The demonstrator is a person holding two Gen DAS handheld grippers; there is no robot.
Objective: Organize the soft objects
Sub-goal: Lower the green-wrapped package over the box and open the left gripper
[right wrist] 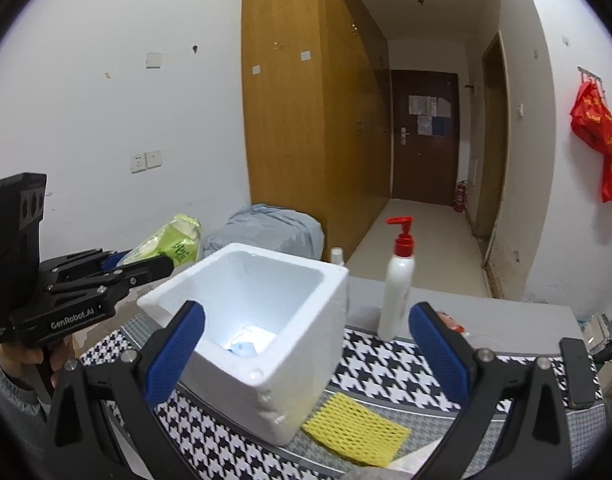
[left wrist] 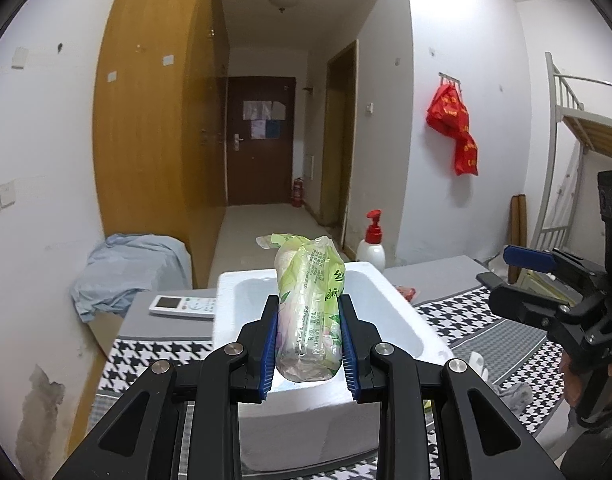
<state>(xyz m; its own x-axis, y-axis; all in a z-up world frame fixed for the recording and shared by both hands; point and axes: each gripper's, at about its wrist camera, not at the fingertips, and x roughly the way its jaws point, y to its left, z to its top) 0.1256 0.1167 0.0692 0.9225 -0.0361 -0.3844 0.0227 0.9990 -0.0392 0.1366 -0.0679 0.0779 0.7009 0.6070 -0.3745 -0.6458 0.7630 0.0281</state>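
a green tissue pack [left wrist: 309, 308] is clamped by the left gripper [left wrist: 309, 344] above the foam box [right wrist: 306, 344]; the right gripper [right wrist: 306, 350] is held wide open, empty.

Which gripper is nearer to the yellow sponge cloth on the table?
Right. The open right gripper hovers just above the yellow sponge cloth; the left gripper, holding the tissue pack, is beyond the foam box.

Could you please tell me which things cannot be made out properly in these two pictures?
- Item in the foam box: right wrist view shows only a pale blue, overexposed patch at the bottom; unidentifiable.
- Box interior in the left wrist view: hidden behind the tissue pack in the left gripper.
- Small bottle: only its top shows behind the box rim.
- Red item: cut off by the box; too small to identify.
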